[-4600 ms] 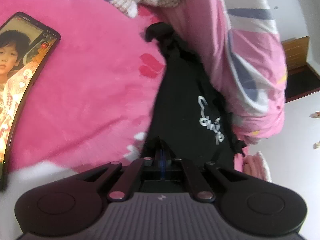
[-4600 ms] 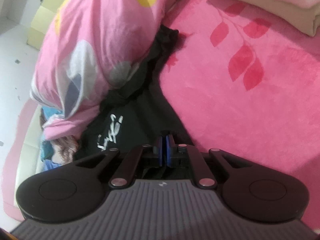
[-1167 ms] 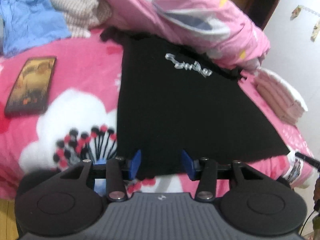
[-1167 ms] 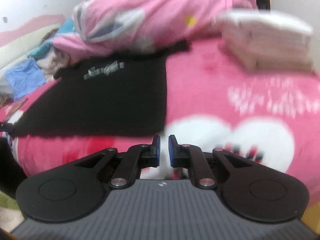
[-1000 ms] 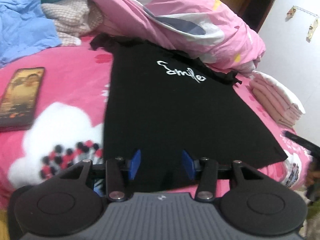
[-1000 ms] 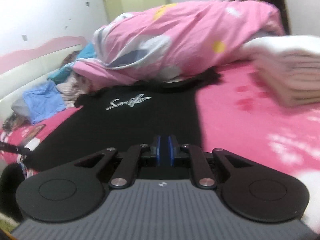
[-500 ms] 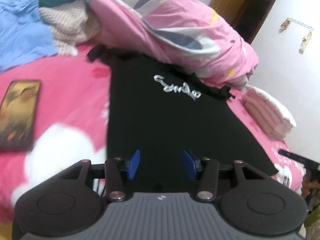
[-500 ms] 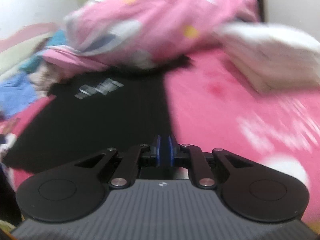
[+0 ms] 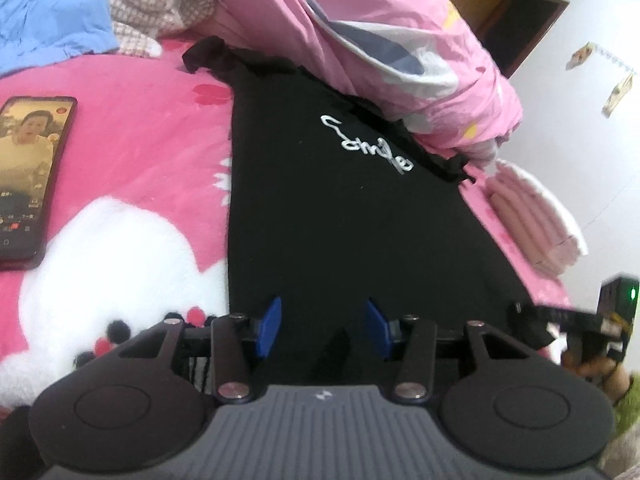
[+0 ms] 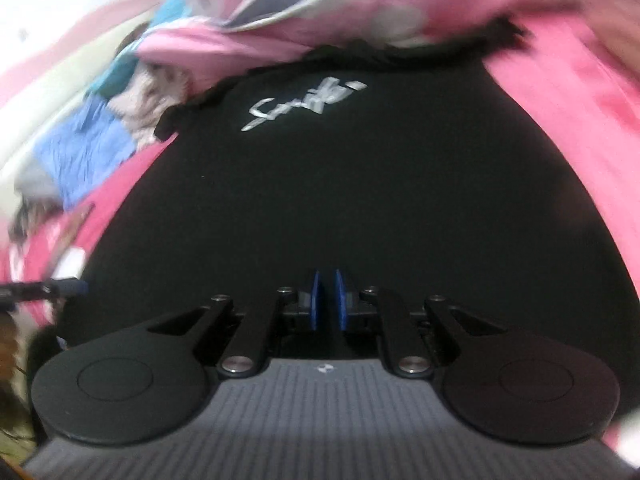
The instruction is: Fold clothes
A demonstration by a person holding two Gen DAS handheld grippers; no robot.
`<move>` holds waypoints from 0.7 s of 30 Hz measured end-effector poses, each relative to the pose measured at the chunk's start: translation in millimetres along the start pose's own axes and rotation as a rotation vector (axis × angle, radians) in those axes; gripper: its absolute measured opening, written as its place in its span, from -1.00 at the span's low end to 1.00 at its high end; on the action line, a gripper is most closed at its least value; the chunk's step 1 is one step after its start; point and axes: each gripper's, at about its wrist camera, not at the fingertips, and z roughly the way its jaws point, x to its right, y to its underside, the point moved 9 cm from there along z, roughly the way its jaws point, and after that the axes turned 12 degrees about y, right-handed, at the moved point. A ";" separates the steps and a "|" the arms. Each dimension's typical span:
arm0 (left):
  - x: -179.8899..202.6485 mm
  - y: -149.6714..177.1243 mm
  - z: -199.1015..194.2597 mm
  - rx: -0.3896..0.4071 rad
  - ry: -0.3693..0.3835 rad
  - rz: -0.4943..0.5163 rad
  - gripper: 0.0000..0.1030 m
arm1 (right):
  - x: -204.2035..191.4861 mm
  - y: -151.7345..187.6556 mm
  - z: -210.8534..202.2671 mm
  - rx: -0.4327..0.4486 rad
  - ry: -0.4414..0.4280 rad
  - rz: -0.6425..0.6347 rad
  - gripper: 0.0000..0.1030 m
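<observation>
A black T-shirt (image 9: 340, 208) with a white script print lies spread flat on the pink bed cover (image 9: 140, 152). Its collar end is tucked under a pink quilt. My left gripper (image 9: 324, 328) hangs over the shirt's near hem, blue pads wide apart, nothing between them. In the right wrist view the shirt (image 10: 340, 184) fills the frame. My right gripper (image 10: 325, 300) sits low over its near part with the pads almost together; no cloth shows in the thin gap. The right gripper (image 9: 576, 320) also shows at the left view's right edge.
A lit phone (image 9: 28, 176) lies on the cover left of the shirt. A blue garment (image 9: 48, 20) and a checked one (image 9: 148, 0) are heaped at the back left. The bunched pink quilt (image 9: 380, 40) lies behind the shirt. Folded pale towels (image 9: 532, 216) are stacked at the right.
Both grippers have come closer to the shirt and lower. The right one has swung left from the pink cover to over the black cloth. Neither gripper's opening has changed.
</observation>
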 end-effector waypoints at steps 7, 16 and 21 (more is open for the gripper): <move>-0.8 -4.8 1.7 -0.028 0.051 0.005 -0.02 | 20.7 32.9 -59.3 0.033 0.107 0.206 -0.79; 2.5 1.1 -12.4 0.003 -0.012 -0.024 -0.02 | 15.8 29.7 -78.9 0.121 0.009 0.351 -0.76; 6.7 9.4 -17.1 0.060 -0.096 -0.062 -0.02 | 8.5 17.5 -87.9 0.154 -0.063 0.318 -0.76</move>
